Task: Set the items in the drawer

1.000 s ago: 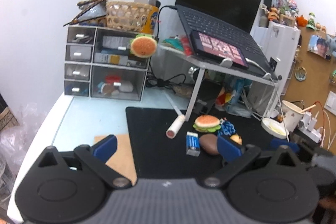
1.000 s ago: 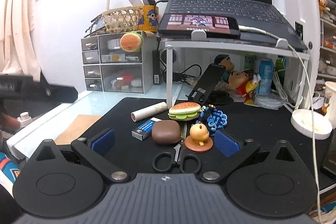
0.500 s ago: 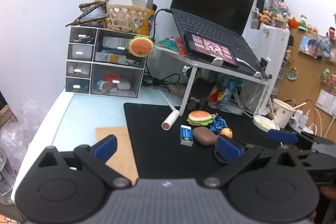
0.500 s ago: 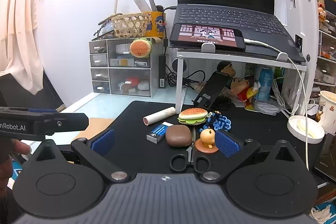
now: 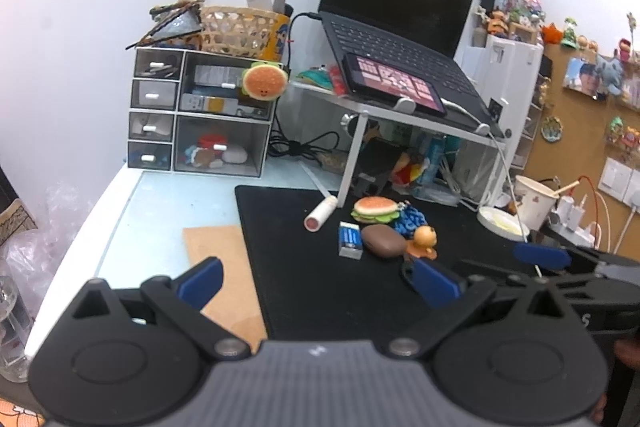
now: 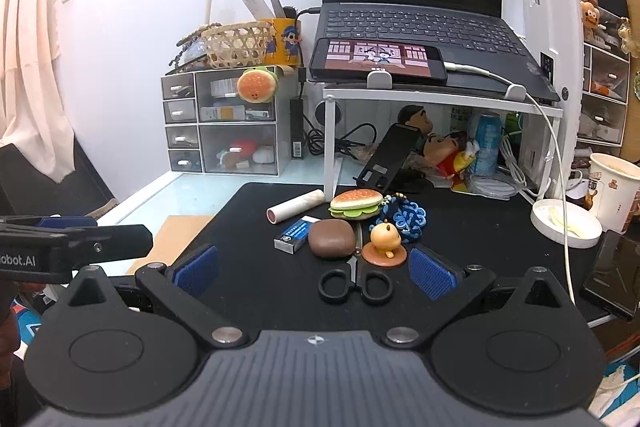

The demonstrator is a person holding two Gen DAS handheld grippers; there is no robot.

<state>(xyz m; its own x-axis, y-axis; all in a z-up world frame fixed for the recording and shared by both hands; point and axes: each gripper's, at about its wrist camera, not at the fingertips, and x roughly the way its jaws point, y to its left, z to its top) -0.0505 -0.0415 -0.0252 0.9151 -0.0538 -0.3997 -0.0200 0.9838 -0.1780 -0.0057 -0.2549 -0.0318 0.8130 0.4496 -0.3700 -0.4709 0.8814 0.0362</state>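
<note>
Right gripper (image 6: 314, 269) fingers released, spread wide, empty, low over black mat (image 6: 260, 279). Left gripper (image 5: 318, 281) fingers likewise spread, empty, above mat edge and brown board (image 5: 224, 267). Black scissors (image 6: 355, 285) nearest on mat, handles toward right gripper. Just beyond: brown case (image 6: 332, 238), orange figurine (image 6: 385, 243), blue-white eraser (image 6: 293, 234), blue knot charm (image 6: 408, 221), toy burger (image 6: 356, 203), white roll (image 6: 295, 210). Drawer unit (image 6: 222, 125) at back left of surface, drawers closed, plush burger (image 6: 257, 85) hanging on front.

The left gripper (image 6: 72, 247), seen from the right wrist, bore white lettering "obot.AI", its start cut off; nothing else was legible.
</note>
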